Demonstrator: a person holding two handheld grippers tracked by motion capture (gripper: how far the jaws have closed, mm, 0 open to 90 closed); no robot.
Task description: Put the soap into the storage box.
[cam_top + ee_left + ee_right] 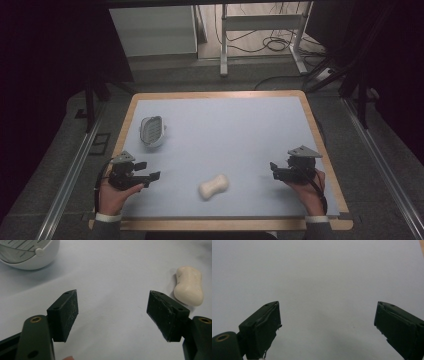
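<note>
A cream, waisted bar of soap (pixel 214 186) lies on the pale blue mat near the front middle; the left gripper view has the soap (pixel 189 286) at its right edge. A white soap dish with a slatted insert (pixel 152 130) sits at the left rear, and the dish (pixel 27 252) fills the top left corner of the left gripper view. My left gripper (pixel 151 176) is at the front left, open and empty, jaws (pixel 112 315) wide apart over bare mat. My right gripper (pixel 274 169) is at the front right, open, its jaws (pixel 328 327) also spread over bare mat.
The mat (pixel 225 130) rests on a wooden table with a raised rim (pixel 320 135). Metal rails (pixel 70 175) run along both sides. Desk legs and cables (pixel 270 45) stand on the floor beyond the far edge.
</note>
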